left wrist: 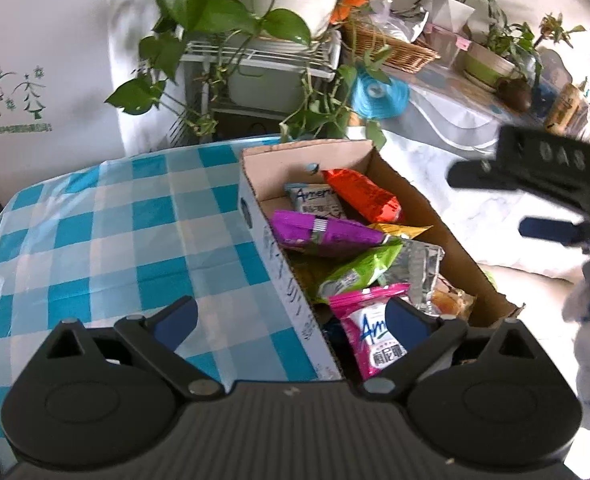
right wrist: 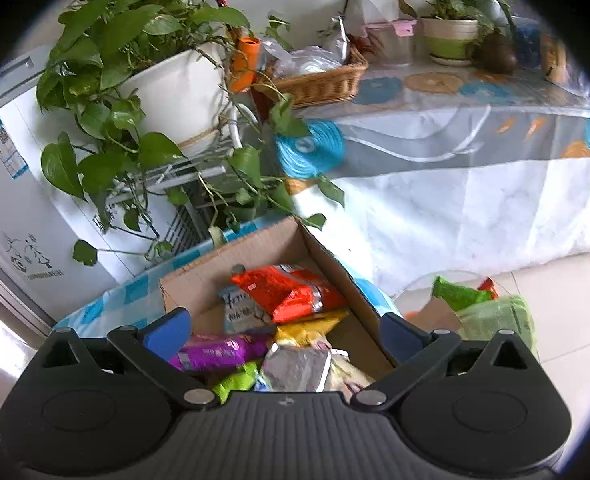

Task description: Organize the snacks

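Hovering over cardboard box (left wrist: pixel 255 184), both grippers spread empty, pink snack packet (left wrist: pixel 369 320) seemingly below left gripper (left wrist: pixel 291 316).

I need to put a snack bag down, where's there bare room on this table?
The checked tablecloth left of the cardboard box is bare to the table's rounded edge. The box is crowded with packets, with only a little bare floor at its far end near the orange packet.

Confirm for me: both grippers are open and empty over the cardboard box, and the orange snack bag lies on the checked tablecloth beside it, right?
Not quite. The orange snack bag lies inside the cardboard box, as the left wrist view shows. The rest holds.
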Motion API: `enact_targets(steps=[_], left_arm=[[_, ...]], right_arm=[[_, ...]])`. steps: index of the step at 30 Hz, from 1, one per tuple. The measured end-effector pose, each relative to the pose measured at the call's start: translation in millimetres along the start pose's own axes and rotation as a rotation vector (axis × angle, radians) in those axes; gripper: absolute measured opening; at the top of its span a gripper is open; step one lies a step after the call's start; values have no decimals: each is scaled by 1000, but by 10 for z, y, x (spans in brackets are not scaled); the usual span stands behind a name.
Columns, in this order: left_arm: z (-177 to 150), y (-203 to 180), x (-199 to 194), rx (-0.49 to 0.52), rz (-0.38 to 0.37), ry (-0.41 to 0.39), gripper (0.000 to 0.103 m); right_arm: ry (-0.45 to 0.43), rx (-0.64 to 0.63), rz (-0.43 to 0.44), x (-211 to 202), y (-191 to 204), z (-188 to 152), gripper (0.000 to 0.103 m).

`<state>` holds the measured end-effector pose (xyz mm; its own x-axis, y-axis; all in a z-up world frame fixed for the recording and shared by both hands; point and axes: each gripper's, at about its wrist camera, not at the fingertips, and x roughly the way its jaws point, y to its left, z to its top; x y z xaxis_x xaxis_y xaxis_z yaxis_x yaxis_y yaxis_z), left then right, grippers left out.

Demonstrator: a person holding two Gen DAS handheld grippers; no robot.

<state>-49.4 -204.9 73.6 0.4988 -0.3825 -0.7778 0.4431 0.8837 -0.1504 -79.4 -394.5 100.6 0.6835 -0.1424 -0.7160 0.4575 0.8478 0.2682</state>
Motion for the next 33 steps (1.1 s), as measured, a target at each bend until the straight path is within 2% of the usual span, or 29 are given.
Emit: enact_targets(steps=[13,21,33], left_arm=[[-66,99,11,-44,80,40,100],[-76,67,-25,-29,121,37,101],[-68,1,-3,11,159,34,102]], right_arm=[[71,-54,-122,-110,0,-365,103],[94,-120,-140,-187,92,-541,103],[94,-148,-155,-181,119,-559,103]])
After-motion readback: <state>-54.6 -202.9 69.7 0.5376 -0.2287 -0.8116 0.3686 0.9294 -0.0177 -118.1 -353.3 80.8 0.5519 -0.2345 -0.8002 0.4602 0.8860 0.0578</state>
